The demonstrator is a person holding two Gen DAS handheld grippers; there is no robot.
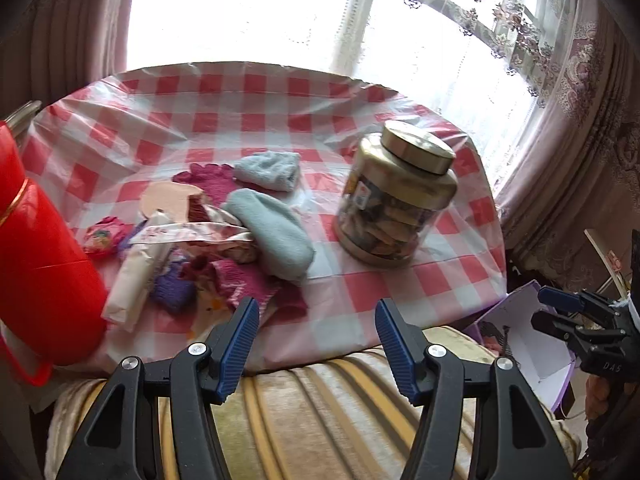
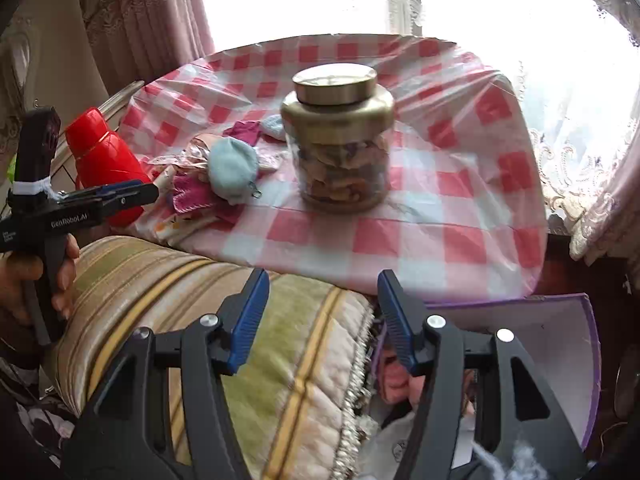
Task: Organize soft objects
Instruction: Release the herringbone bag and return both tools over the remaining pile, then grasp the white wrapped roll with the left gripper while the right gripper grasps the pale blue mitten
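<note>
**Soft Items Piled on Checked Table; Both Grippers Wide and Empty**

At far left stands a red flask (image 1: 38, 248). Beside it, on the red-and-white checked tablecloth (image 1: 400, 280), lies the pile of soft items: a cream roll (image 1: 134, 276), a purple knitted piece (image 1: 172, 286), magenta cloth (image 1: 248, 280), and two pale blue socks (image 1: 272, 236), the nearer resting on top of the pile. The left gripper (image 1: 317, 320) hovers above the table's near edge, jaws apart, holding nothing. Right of the pile stands a gold-lidded jar (image 1: 396, 200), apart from it. At far right, the right gripper (image 2: 323, 292), jaws apart and empty, hangs above a purple-edged box (image 2: 560, 340) beside a striped cushion (image 2: 288, 344).
</note>
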